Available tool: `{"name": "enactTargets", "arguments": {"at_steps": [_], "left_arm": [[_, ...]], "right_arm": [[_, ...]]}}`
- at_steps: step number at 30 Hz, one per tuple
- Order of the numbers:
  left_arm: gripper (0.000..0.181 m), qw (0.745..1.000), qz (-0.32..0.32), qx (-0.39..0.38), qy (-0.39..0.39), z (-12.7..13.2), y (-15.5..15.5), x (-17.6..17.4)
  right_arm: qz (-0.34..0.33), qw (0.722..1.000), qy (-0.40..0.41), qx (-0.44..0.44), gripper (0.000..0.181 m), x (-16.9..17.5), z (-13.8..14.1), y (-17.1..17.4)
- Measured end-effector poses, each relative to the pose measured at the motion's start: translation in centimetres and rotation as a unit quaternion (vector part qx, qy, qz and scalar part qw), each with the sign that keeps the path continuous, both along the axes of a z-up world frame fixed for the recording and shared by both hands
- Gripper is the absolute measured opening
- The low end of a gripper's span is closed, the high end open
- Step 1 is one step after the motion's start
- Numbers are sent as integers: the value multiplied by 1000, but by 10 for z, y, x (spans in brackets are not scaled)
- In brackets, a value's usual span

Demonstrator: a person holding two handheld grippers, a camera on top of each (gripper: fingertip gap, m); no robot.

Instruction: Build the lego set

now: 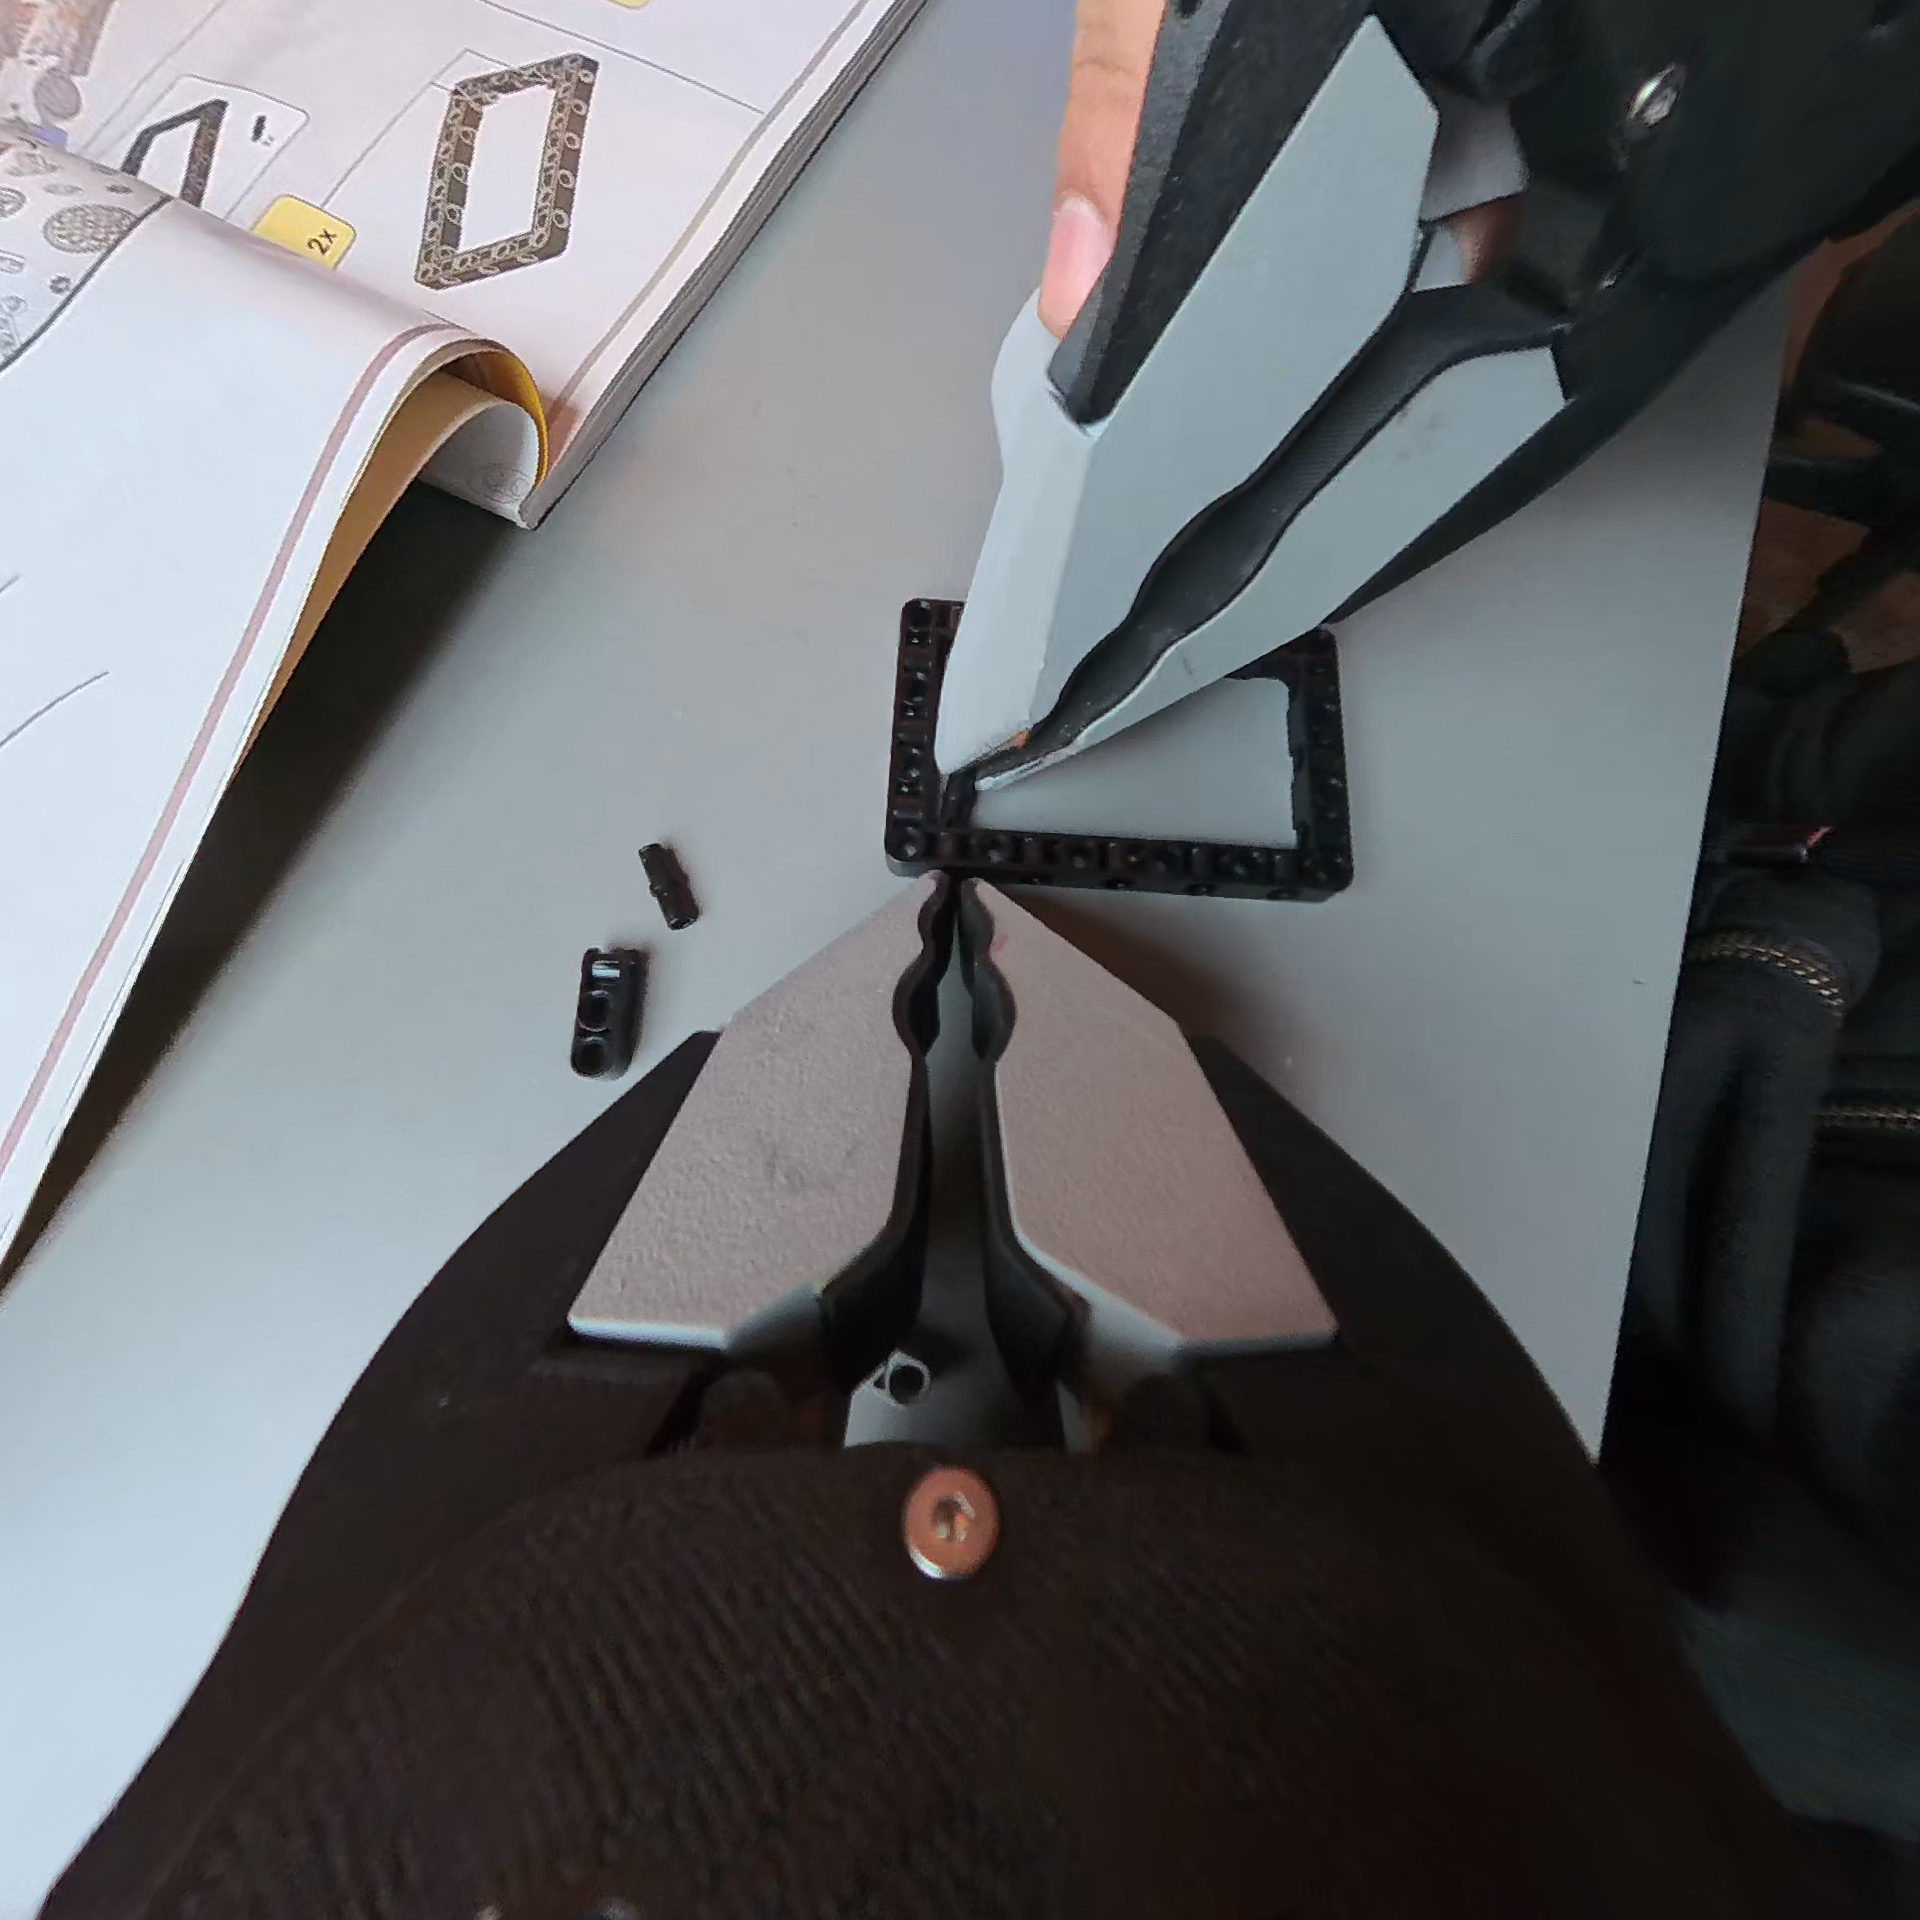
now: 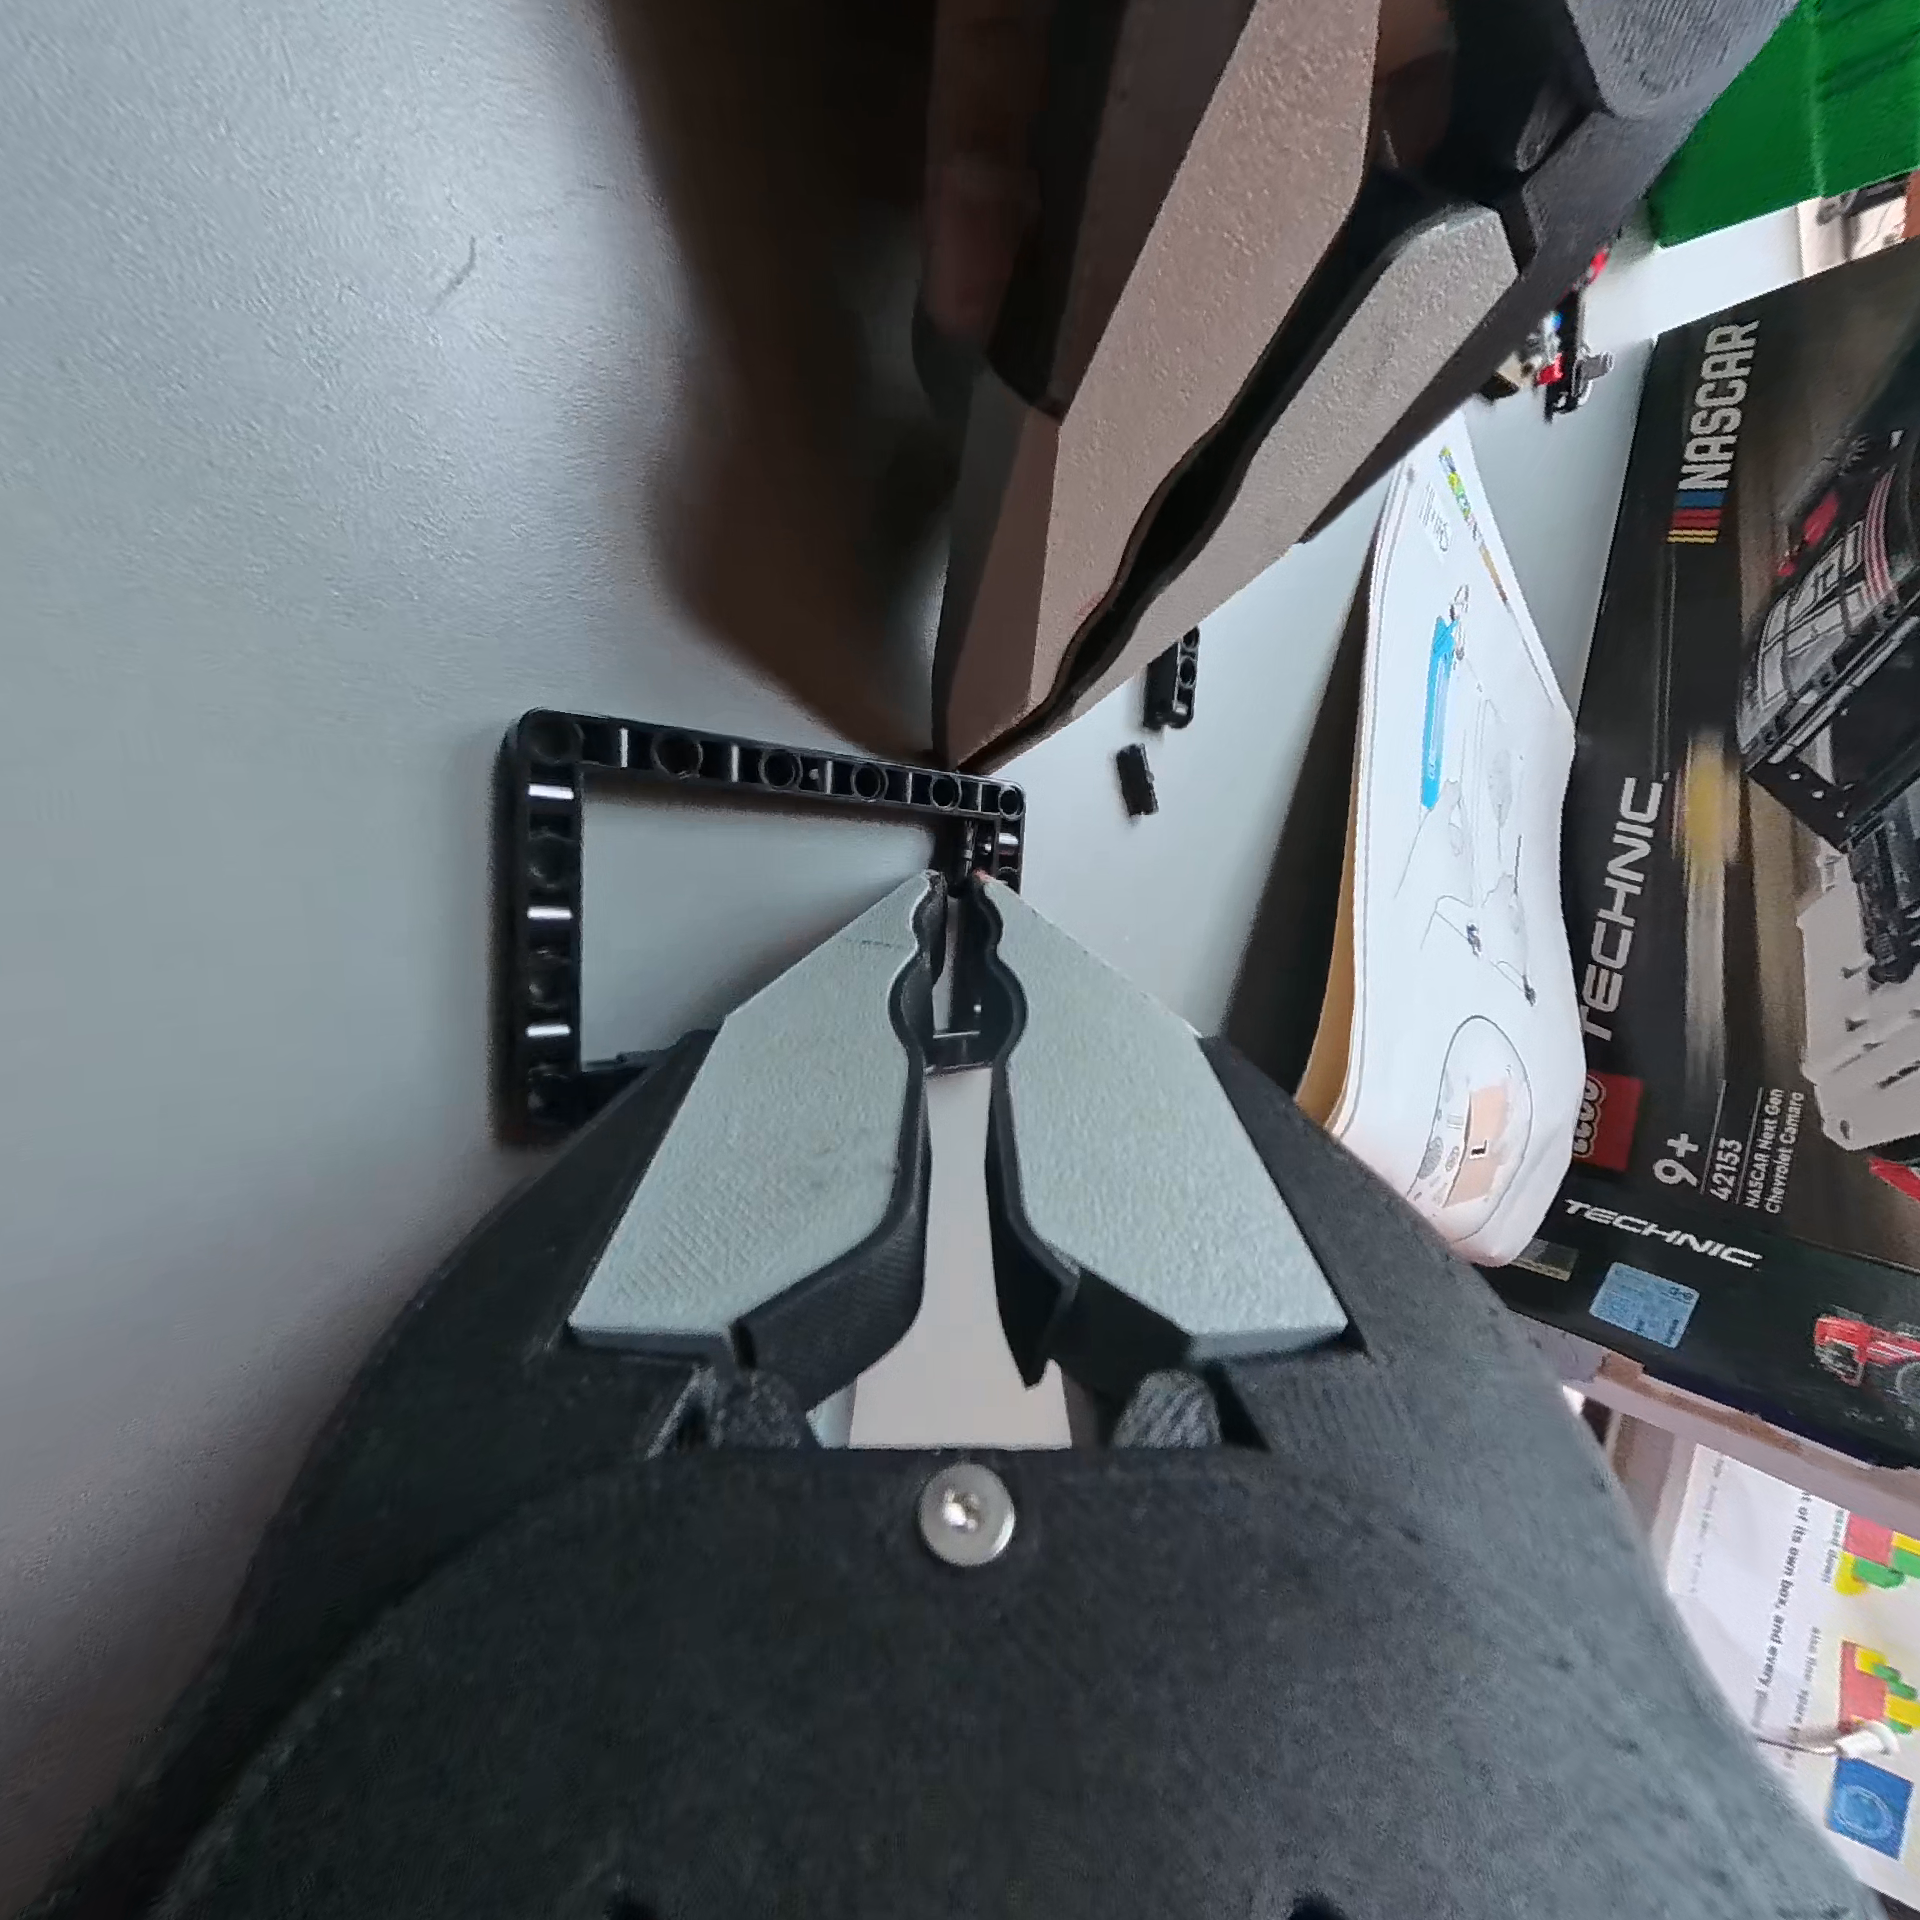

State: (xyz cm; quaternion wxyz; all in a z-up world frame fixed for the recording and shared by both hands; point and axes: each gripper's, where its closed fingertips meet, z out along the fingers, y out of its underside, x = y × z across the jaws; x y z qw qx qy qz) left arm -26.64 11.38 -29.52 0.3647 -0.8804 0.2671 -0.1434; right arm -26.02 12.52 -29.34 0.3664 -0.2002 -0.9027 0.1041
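Observation:
A black rectangular Technic frame (image 1: 1117,862) lies flat on the grey table (image 1: 623,675); it also shows in the right wrist view (image 2: 727,769). My left gripper (image 1: 951,888) is shut and empty, its tips against the outer edge of the frame near one corner. My right gripper (image 2: 961,883) comes in from above in the left wrist view (image 1: 977,774). Its tips sit inside that same corner, shut on a small black pin (image 2: 968,857) held against the frame's inner edge. In the right wrist view the left gripper (image 2: 961,764) reaches down onto the frame's far beam.
A loose black pin (image 1: 668,885) and a short black connector (image 1: 608,1010) lie left of the frame. The open instruction booklet (image 1: 312,312) is beyond them. The set's box (image 2: 1714,831) and a leaflet (image 2: 1849,1662) are nearby. The table edge (image 1: 1683,935) runs close by the frame. My two grippers' fingertips are within a few centimetres of each other. The left tips stand about 6 cm off the short black connector (image 1: 608,1010).

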Motion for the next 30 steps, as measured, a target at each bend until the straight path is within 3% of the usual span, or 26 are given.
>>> {"name": "enactTargets", "arguments": {"at_steps": [21, 30], "left_arm": [[3, 1000, -7, 2, 3, 0, 6, -6], [0, 999, -30, -25, -33, 0, 5, 1]], "right_arm": [[9, 999, 37, 36, 1, -4, 2, 4], [7, 997, 57, 56, 1, -10, 1, 11]]}}
